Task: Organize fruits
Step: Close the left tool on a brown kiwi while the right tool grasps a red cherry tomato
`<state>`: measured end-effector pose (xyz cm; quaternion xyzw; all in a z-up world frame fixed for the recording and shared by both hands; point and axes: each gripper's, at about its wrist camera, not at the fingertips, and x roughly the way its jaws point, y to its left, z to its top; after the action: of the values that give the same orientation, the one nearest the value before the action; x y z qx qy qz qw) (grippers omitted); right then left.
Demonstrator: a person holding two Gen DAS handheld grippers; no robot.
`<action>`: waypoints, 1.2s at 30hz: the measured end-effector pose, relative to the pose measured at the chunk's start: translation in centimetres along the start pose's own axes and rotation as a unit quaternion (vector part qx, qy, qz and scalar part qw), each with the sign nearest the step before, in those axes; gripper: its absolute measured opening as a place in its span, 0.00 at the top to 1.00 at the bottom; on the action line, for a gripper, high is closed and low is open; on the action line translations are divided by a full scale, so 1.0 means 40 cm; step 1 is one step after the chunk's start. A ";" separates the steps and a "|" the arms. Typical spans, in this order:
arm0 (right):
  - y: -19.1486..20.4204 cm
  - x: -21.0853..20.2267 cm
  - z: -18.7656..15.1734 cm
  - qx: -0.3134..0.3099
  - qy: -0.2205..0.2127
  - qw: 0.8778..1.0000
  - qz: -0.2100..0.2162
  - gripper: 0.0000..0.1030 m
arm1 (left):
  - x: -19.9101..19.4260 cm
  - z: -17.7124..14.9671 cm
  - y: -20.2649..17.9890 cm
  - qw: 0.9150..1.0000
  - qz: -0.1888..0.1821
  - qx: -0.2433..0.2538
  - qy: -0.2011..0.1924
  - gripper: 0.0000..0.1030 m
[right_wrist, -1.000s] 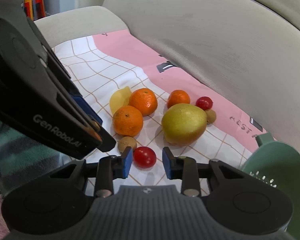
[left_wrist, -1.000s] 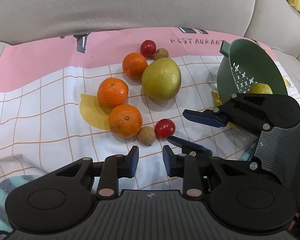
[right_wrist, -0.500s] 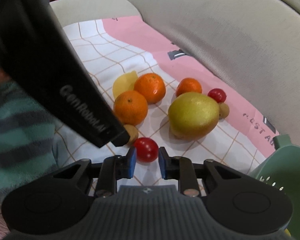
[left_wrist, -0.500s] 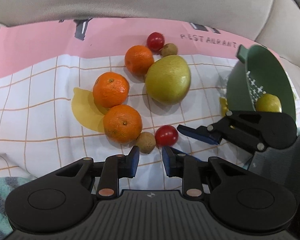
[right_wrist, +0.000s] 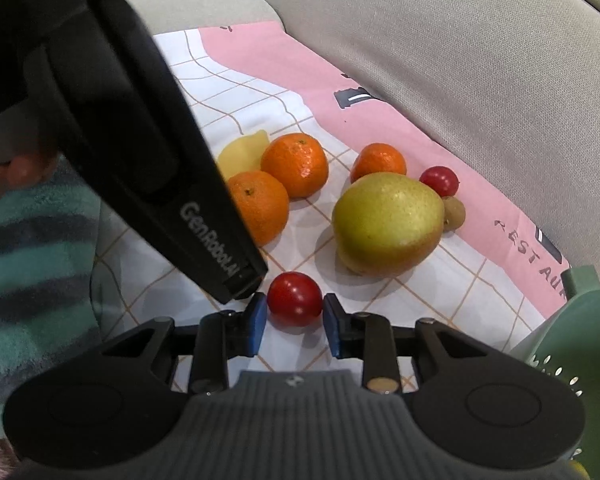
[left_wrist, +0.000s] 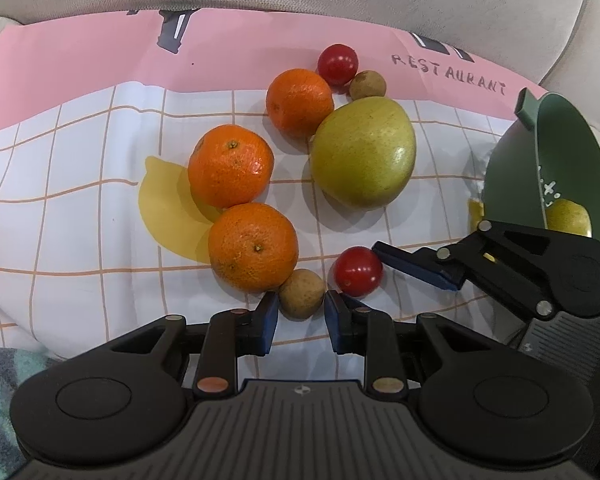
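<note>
- Sofa seat, printed cloth [left_wrist: 80,208].
- left gripper [left_wrist: 301,312] jaws nearly closed, straddling brown longan [left_wrist: 301,293], contact unclear.
- right gripper [right_wrist: 294,317] jaws narrow, flanking cherry tomato [right_wrist: 295,299], not clamped.
- Risk: round fruits roll off pads; grippers crowd, may collide.

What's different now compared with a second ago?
Both tools sank closer to the cloth. The left tool now straddles the small brown fruit; the right tool brackets the near red fruit, its jaws having just opened slightly. Neither fruit looks lifted. The oranges, the big green fruit and the green colander stayed put.
</note>
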<state>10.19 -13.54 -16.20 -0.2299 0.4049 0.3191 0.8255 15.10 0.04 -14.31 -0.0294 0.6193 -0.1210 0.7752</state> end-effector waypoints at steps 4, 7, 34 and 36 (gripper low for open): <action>-0.001 0.001 -0.001 0.001 -0.001 1.000 -0.003 0.74 | 0.005 0.001 -0.003 1.000 0.000 -0.003 -0.004 0.69; 0.001 0.000 -0.003 0.002 0.000 1.000 -0.007 0.75 | 0.008 0.002 0.002 1.000 -0.004 -0.017 -0.008 0.69; 0.032 -0.040 0.043 0.037 -0.016 0.998 -0.039 0.75 | -0.096 -0.041 -0.041 0.999 -0.011 -0.008 -0.048 0.73; 0.034 -0.056 0.046 0.040 -0.023 0.998 -0.042 0.75 | -0.117 -0.048 -0.053 0.998 -0.012 -0.004 -0.055 0.73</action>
<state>9.14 -12.18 -13.50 -0.2060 0.3885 0.2724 0.8558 11.97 -0.77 -9.86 -0.0464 0.5759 -0.1255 0.8065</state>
